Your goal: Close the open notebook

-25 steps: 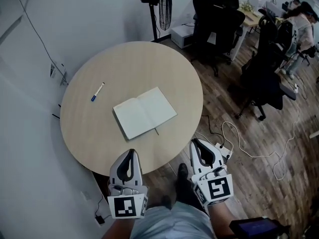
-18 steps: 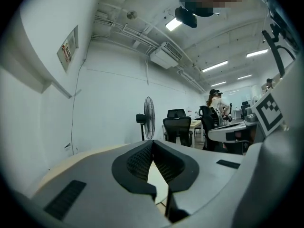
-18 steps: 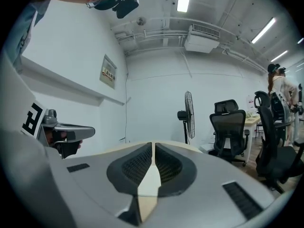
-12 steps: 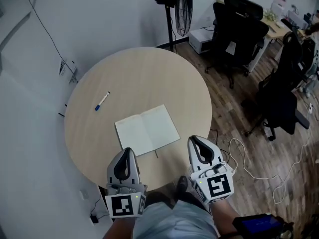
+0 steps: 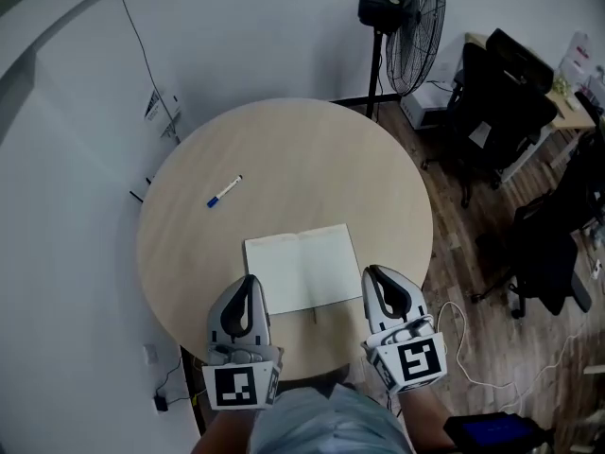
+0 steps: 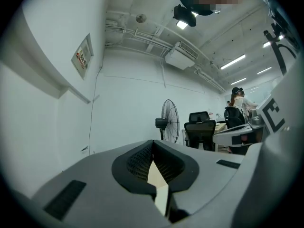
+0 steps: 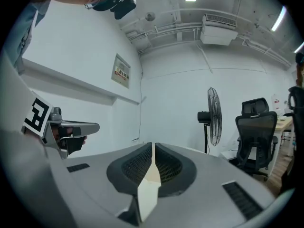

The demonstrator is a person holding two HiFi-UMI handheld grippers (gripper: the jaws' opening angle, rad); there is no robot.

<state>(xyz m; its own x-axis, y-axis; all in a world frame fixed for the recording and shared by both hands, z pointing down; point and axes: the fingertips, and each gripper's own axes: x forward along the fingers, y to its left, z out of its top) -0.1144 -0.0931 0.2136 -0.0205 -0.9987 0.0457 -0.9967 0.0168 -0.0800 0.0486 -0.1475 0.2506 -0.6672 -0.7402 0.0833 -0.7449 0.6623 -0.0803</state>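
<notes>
An open notebook [image 5: 304,270] with blank white pages lies flat on the round wooden table [image 5: 284,159], near its front edge. My left gripper [image 5: 249,282] hangs over the table's front edge, its tip just below the notebook's left corner. My right gripper [image 5: 374,274] is level with the notebook's right edge, a little to the right of it. Both point forward and level. In the left gripper view the left gripper [image 6: 153,144] has its jaws together with nothing between them. The right gripper [image 7: 153,146] looks the same in its own view.
A marker with a blue cap [image 5: 225,191] lies on the table's left side. A white wall runs along the left. A standing fan [image 5: 416,22] and black office chairs [image 5: 506,88] stand behind and to the right. A white cable [image 5: 492,367] trails on the wooden floor.
Both grippers have come forward to the table's front edge. The notebook, farther off before, now lies just ahead of them and between them. The jaws have stayed together.
</notes>
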